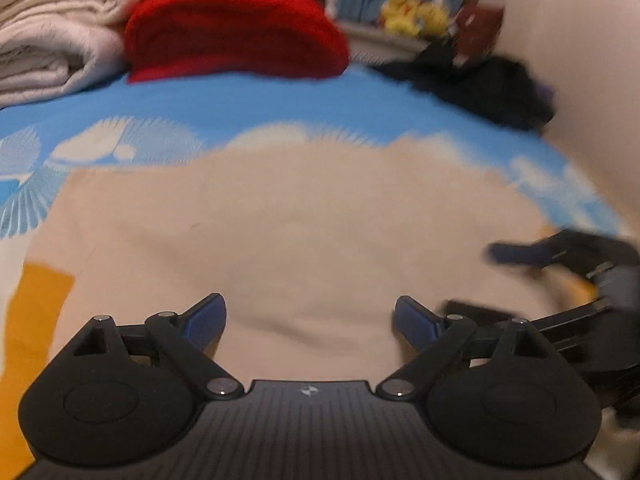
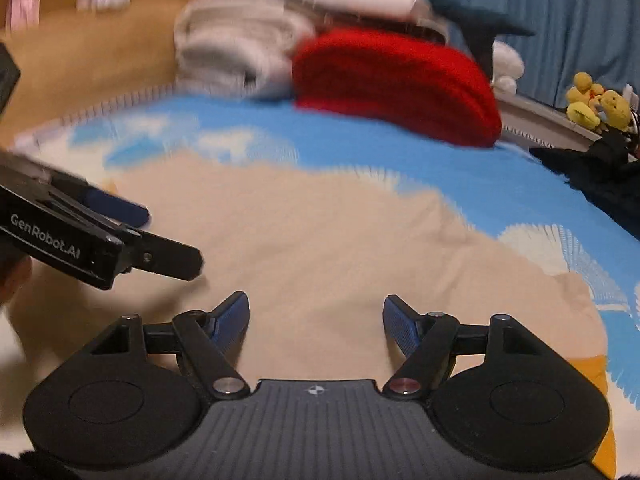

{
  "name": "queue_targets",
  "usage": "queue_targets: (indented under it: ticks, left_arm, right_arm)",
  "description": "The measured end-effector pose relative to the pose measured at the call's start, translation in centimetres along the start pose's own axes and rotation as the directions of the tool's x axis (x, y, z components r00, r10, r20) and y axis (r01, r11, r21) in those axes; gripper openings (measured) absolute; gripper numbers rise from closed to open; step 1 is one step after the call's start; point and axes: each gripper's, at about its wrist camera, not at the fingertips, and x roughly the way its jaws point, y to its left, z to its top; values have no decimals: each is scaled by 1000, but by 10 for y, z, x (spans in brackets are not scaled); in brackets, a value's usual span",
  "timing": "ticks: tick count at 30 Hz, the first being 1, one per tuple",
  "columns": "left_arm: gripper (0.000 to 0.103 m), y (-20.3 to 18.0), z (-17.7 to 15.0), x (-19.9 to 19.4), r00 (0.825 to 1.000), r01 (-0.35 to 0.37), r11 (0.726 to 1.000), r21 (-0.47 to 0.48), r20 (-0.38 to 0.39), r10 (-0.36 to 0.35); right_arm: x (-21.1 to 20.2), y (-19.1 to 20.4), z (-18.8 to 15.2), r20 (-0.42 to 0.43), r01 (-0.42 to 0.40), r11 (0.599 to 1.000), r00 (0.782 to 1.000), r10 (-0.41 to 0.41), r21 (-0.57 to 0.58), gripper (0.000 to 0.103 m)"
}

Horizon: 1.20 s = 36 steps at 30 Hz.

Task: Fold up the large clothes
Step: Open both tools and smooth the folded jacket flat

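A beige garment (image 1: 288, 232) (image 2: 320, 248) lies spread flat on a bed with a blue sheet (image 1: 240, 108) (image 2: 360, 152) printed with white clouds. My left gripper (image 1: 310, 320) hovers over the garment's near part, its blue-padded fingers wide apart with only cloth below them. My right gripper (image 2: 316, 320) also stands open over the garment, holding nothing. Each gripper shows in the other's view: the right gripper (image 1: 560, 264) at the right edge, the left gripper (image 2: 100, 236) at the left edge. Both views are blurred.
A folded red garment (image 1: 236, 32) (image 2: 396, 84) and stacked white towels (image 1: 52, 36) (image 2: 240, 44) lie at the bed's far side. Dark clothes (image 1: 492, 88) (image 2: 592, 172) are heaped at the right. Yellow plush toys (image 1: 412, 12) (image 2: 596, 104) sit on a ledge. An orange patch (image 1: 36, 320) shows at the left.
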Motion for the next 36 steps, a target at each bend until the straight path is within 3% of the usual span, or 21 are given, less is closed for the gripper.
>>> queue_targets:
  ticks: [2,6,10,13,15,18,21,22,23,26,29,30,32,34,36]
  left_arm:
    - [95,13,-4,15,998,-59,998,17,4,59]
    - [95,51,1,27,986,-159,986,-45,32,161]
    - [95,86,5,33,966,-253,962,-103,23,257]
    - [101,118,12,30,944,-326,928,-178,-11,330]
    - [103,138,16,27,913,-403,890,-214,-29,407]
    - [103,181,18,23,899,-430,828,-359,-85,430]
    - [102,196,30,2,875,-467,768,-439,-102,473]
    - [102,191,37,-7,876,-461,771,-439,-88,474]
    - [102,184,48,-16,887,-438,788,-431,-64,458]
    - [103,148,78,-34,943,-288,878,-383,47,330]
    - [103,111,92,-16,989,-118,944,-308,53,141]
    - [103,103,94,-3,995,-77,958,-277,40,91]
    - [103,84,90,26,997,-52,979,-196,40,61]
    - [103,70,77,49,992,-102,989,-106,60,108]
    - [103,90,73,70,983,-141,984,-108,106,153]
  right_arm:
    - [10,-9,-10,-35,-3,1000,999,3,2,76]
    - [16,-41,-20,-65,5,1000,998,-4,20,77]
    - [14,-86,-35,-100,105,993,990,-98,59,77]
    - [11,-125,-45,-123,169,968,981,-149,183,78]
    - [6,-150,-52,-153,245,936,965,-211,253,79]
    - [-2,-185,-67,-186,315,873,947,-263,372,85]
    - [-19,-212,-72,-244,432,740,902,-356,516,83]
    - [-28,-214,-65,-232,439,706,897,-376,556,81]
    - [-36,-211,-55,-178,404,704,910,-374,584,81]
    - [-45,-177,-15,24,203,806,965,-260,557,81]
    - [-11,-129,19,76,1,895,996,-39,447,77]
    - [4,-118,25,61,-39,913,998,16,407,71]
    - [38,-88,33,19,-95,947,995,93,307,43]
    - [72,-68,37,-12,-80,975,996,84,205,41]
    - [93,-70,38,-3,-33,984,999,34,173,41]
